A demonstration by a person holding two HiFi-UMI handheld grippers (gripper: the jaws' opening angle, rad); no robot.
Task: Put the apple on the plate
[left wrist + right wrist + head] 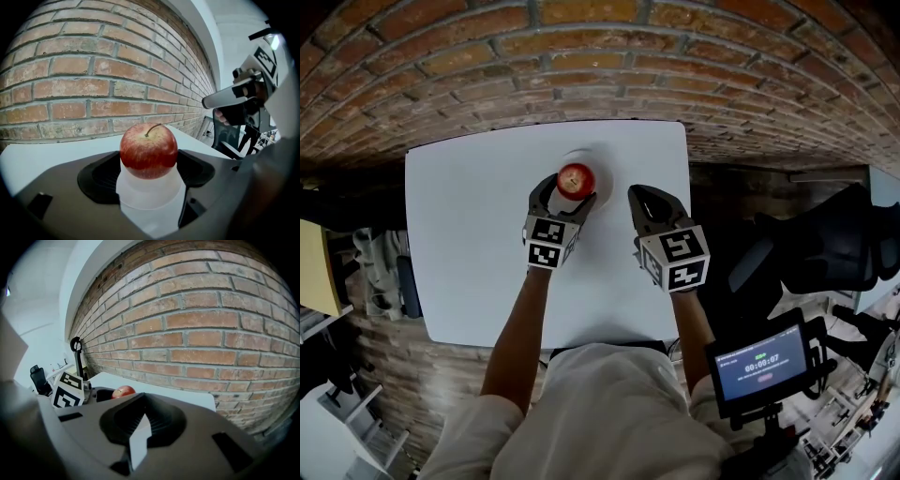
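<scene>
Left tongs (567,191) gripped apple (576,179) at plate (581,153) | right tongs (639,197) nearly shut, empty | advised: settle apple mid-plate before easing grip.

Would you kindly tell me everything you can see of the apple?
The apple is round, red with yellowish streaks, glossy and whole, with a short brown stem curving from its top. It stands stem up between the jaws of the left gripper, whose dark pads close on its two sides. It is over the far middle of the white table, near the brick wall; whether its base rests on anything cannot be told.
</scene>
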